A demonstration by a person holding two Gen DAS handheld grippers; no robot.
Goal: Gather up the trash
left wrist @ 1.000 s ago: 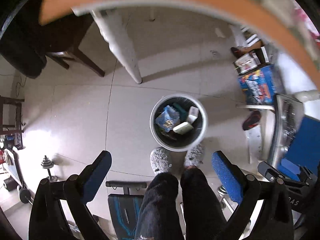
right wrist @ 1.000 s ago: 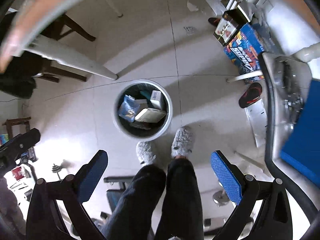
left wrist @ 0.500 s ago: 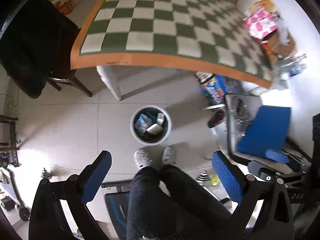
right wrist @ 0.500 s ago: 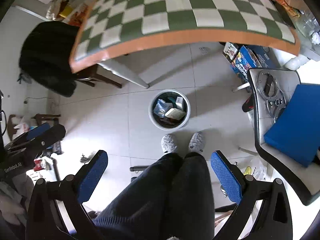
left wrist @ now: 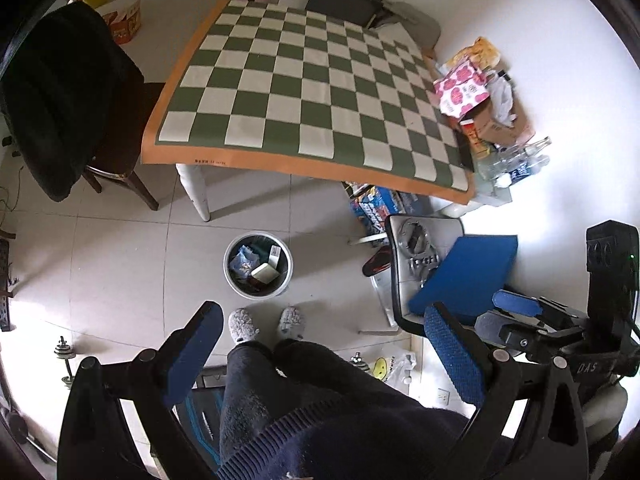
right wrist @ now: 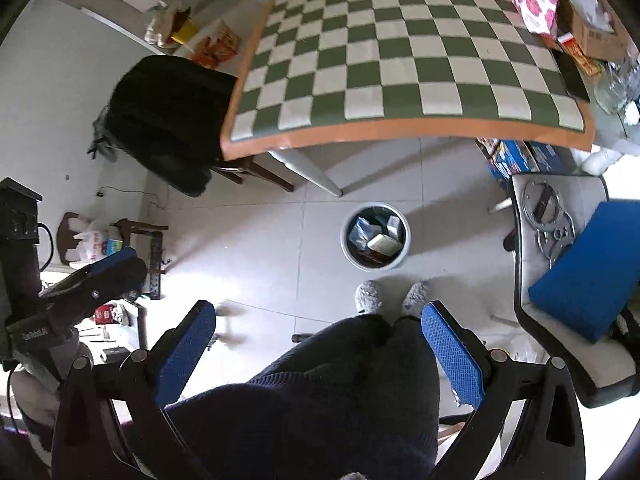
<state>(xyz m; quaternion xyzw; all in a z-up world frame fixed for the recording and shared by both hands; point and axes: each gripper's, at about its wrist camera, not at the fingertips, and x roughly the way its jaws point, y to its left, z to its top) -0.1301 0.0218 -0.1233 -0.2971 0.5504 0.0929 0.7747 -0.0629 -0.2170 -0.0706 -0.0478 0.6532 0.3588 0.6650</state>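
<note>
A round white trash bin (left wrist: 258,266) (right wrist: 375,237) stands on the tiled floor in front of the person's grey slippers (left wrist: 243,325), with wrappers and small boxes inside. Both views look down from high above it. My left gripper (left wrist: 324,344) is open and holds nothing. My right gripper (right wrist: 320,338) is open too, with only the person's dark-trousered legs seen between its blue pads. The right gripper also shows at the right edge of the left wrist view (left wrist: 532,312). The left gripper shows at the left of the right wrist view (right wrist: 92,280).
A table with a green-and-white checked cloth (left wrist: 312,96) (right wrist: 404,52) stands beyond the bin, with boxes and bottles (left wrist: 488,112) piled at its right end. A dark draped chair (left wrist: 68,92) is left of it. A chair with a blue cushion (left wrist: 464,272) stands right.
Both grippers have risen well away from the bin. The view went from under the table edge to high above the tabletop, and the bin looks much smaller. Both stay open.
</note>
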